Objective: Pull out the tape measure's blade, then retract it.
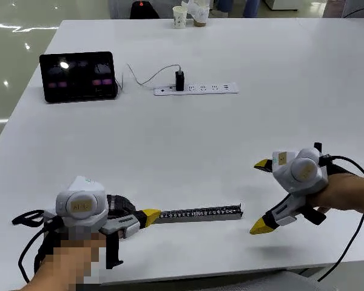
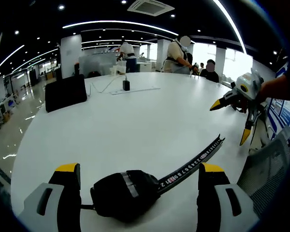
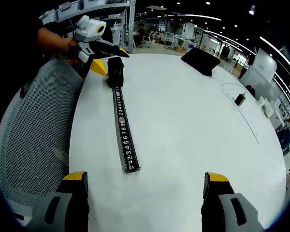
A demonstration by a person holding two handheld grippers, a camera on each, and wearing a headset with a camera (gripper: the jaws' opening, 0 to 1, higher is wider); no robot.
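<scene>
The tape measure (image 1: 120,209) sits at about 7 o'clock in the head view, close to the near edge of the white surface (image 1: 242,133). Its black case lies between the jaws of the left hand-held gripper (image 2: 137,169). In the left gripper view those jaws stand wide apart with a gap on either side of the case, so this hand-held gripper is open and grips nothing.

The blade (image 1: 200,213) is out of the case and lies flat on the surface, running toward 3 o'clock with its numbers facing up.

The right hand-held gripper (image 1: 259,196) hangs at about 4 o'clock, and its yellow-tipped jaws are spread wide and hold nothing. Its lower tip is near the blade's free end but apart from it. In the right gripper view the blade's end lies ahead, in line with the gap between the jaws.

Farther off, a dark tablet (image 1: 79,76) stands at about 10 o'clock. A white power strip (image 1: 197,89) lies near 12 o'clock with a black charger (image 1: 179,80) plugged in. Paper cups (image 1: 179,16) stand at the far edge.
</scene>
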